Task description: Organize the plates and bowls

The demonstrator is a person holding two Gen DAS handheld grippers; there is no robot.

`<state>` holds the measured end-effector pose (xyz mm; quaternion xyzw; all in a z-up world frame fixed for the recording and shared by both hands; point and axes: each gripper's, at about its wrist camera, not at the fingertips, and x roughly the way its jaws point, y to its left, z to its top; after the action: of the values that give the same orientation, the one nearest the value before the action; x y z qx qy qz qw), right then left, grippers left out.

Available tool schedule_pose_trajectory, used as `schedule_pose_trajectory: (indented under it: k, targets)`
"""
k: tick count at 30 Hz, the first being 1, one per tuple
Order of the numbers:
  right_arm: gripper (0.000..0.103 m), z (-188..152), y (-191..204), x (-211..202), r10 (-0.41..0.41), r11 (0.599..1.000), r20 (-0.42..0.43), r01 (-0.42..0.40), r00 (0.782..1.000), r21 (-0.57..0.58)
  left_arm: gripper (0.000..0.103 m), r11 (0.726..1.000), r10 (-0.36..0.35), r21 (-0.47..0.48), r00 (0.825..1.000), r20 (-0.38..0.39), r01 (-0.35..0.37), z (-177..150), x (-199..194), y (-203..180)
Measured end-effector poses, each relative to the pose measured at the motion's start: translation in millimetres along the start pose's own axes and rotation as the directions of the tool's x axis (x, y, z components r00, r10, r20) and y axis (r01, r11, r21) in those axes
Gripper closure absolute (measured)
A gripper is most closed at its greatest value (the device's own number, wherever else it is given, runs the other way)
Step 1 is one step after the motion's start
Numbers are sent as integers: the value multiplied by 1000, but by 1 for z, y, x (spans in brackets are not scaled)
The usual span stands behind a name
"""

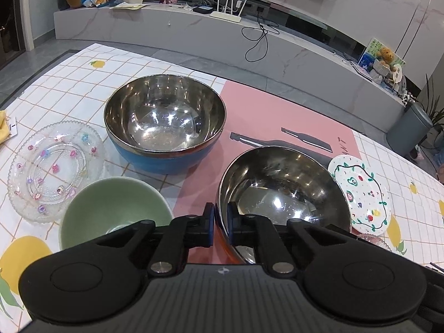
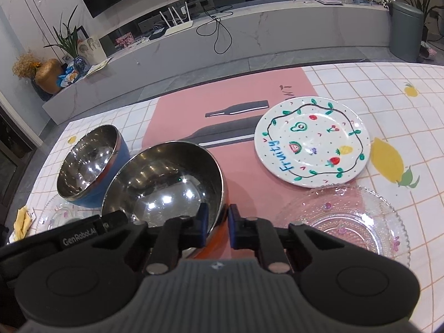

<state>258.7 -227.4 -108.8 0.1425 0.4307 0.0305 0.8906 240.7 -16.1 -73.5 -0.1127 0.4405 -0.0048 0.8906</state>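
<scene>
A steel bowl with an orange outside point(image 1: 283, 191) sits near me on the pink mat. My left gripper point(image 1: 221, 223) is shut on its near-left rim. My right gripper point(image 2: 217, 226) is shut on its near-right rim point(image 2: 166, 183). A steel bowl with a blue outside point(image 1: 165, 122) stands behind it to the left, also in the right wrist view point(image 2: 88, 161). A green bowl point(image 1: 113, 208) sits at the near left. A clear glass plate with flower dots point(image 1: 52, 169) lies at the far left. A white fruit-painted plate point(image 2: 312, 141) lies to the right, and another clear glass plate point(image 2: 349, 219) lies near it.
The table has a white checked cloth with lemon prints point(image 2: 388, 163) and a pink mat point(image 2: 249, 94) in the middle. A yellow cloth point(image 2: 23, 219) lies at the left edge. A grey TV bench point(image 1: 194, 27) and a grey bin point(image 2: 406, 30) stand beyond the table.
</scene>
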Motion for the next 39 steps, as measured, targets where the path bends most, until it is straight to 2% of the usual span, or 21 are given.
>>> schedule_pose_trajectory:
  k: [5,10,15,21,30,39]
  targets:
    - [92,-2,0,-10,13,1000,3,-13,1000,6,94,1000,-2,5,1000,27,2,-2,-13,0]
    - [92,-8,1,-38,21,1000,22,-21,1000,3,94,1000,-15,10,999,45,14,-7,-44,0]
    - [91,-26,4,-75,55,998,19,-55,998,4,94,1000,-23,6,998,63,22,-21,-84,10]
    - [91,-60,12,-108,116,993,-25,-116,993,10,94,1000,-15,-21,999,37,16,-46,-117,36]
    - [91,-115,20,-125,122,992,-122,-123,985,1,94,998,-13,-54,999,-46,11,-88,-128,64]
    - [91,-137,11,-125,103,995,-155,-102,982,11,94,999,-8,-44,997,-82,4,-118,-123,70]
